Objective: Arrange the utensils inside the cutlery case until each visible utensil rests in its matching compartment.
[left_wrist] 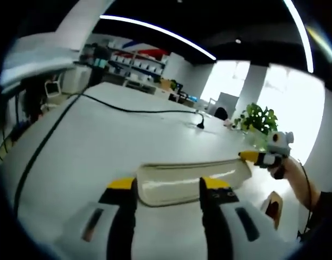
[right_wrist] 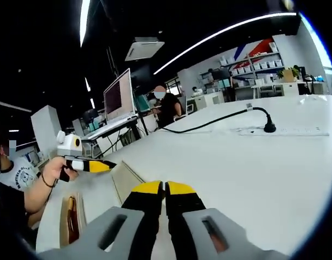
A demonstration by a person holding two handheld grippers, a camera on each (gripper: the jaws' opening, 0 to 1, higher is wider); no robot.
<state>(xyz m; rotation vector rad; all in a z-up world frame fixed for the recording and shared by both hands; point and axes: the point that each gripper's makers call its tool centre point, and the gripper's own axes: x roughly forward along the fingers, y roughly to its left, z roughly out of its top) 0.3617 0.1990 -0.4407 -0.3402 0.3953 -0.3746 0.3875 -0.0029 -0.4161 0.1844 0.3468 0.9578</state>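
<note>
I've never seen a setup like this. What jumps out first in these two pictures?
Most striking are the yellow-tipped grippers: the left gripper stands open over a long cream cutlery case on the white table, while the right gripper is shut. A black cable snakes across the tabletop, and a green plant sits by the bright window at the far end.

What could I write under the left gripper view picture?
Open hand-held gripper facing a cream cutlery case on a white table.
</note>
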